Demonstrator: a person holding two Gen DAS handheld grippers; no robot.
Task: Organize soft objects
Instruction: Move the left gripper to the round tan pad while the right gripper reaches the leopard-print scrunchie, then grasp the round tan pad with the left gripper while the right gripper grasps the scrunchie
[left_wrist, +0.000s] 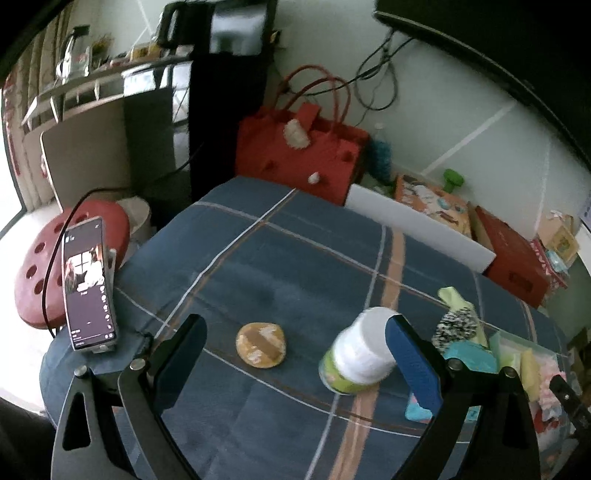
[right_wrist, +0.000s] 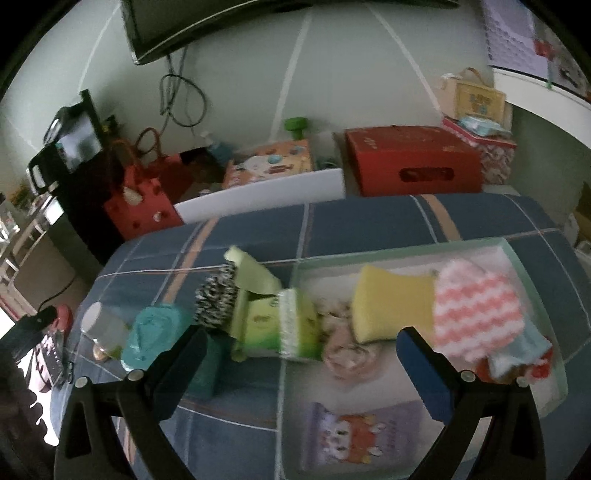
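Note:
My left gripper (left_wrist: 295, 343) is open above the blue plaid cloth, empty. A round tan puff (left_wrist: 260, 344) lies between its fingers, and a white-capped bottle (left_wrist: 360, 352) stands against the right fingertip (left_wrist: 404, 339). My right gripper (right_wrist: 301, 354) is open and empty over the clear tray (right_wrist: 532, 280). The tray holds a yellow sponge (right_wrist: 391, 306), a pink-and-white knitted pad (right_wrist: 476, 314), a beige cloth (right_wrist: 345, 354) and a purple packet (right_wrist: 354, 439). A green pack (right_wrist: 273, 325), a black-and-white scrubber (right_wrist: 216, 299) and a teal item (right_wrist: 151, 336) lie left of the tray.
A phone (left_wrist: 88, 284) stands on a holder at the table's left edge, cable attached. A red stool (left_wrist: 66, 258) is beyond it. A red bag (left_wrist: 299, 147), a white board (left_wrist: 417, 225) and red boxes (right_wrist: 413, 160) line the far edge by the wall.

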